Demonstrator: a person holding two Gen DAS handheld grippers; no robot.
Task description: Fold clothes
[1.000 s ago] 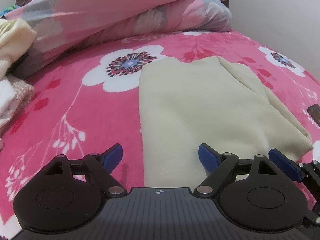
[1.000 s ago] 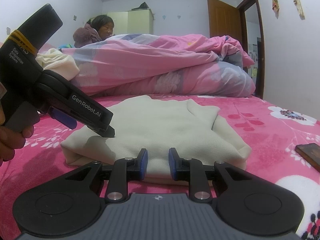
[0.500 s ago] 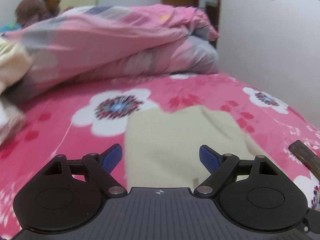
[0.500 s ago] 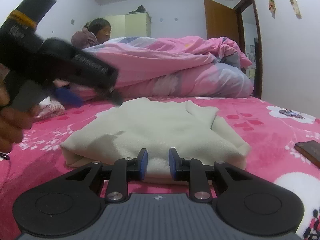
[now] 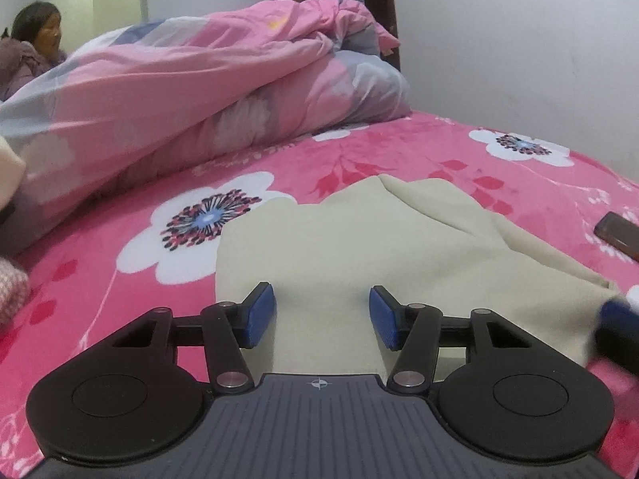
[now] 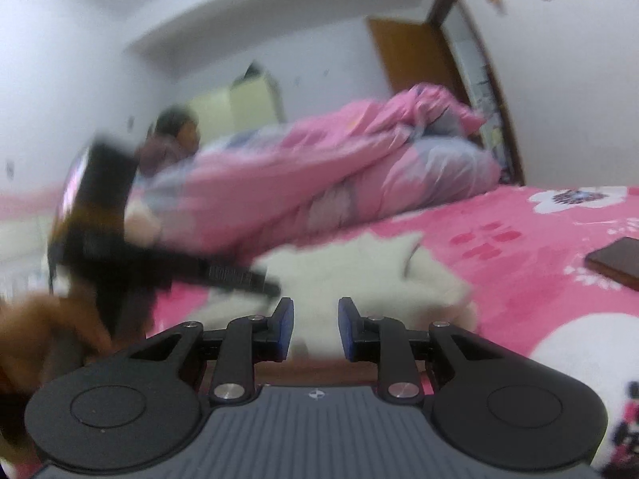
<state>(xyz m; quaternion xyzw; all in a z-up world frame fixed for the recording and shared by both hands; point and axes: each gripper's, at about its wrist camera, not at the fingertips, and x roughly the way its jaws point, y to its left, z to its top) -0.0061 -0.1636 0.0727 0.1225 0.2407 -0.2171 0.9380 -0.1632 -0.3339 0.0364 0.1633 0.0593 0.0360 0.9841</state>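
Note:
A folded cream garment [image 5: 371, 247] lies flat on the pink flowered bed sheet [image 5: 120, 263]. My left gripper [image 5: 321, 315] is open, its blue pads over the garment's near edge, holding nothing. In the right wrist view the same garment [image 6: 359, 275] is blurred by motion. My right gripper [image 6: 315, 329] stands a little open in front of the garment's near edge, with nothing between its pads. The left gripper's body [image 6: 167, 267] shows as a dark blur at the left of that view, over the garment's left side.
A bunched pink duvet [image 5: 191, 80] lies across the far side of the bed. A dark phone-like slab [image 5: 619, 233] lies on the sheet to the right of the garment. A person [image 5: 36, 40] sits behind the duvet. A white wall bounds the bed on the right.
My left gripper has narrowed its opening and lowered toward the garment's near edge. My right gripper has opened a little, tilted and pulled back; its view is now blurred.

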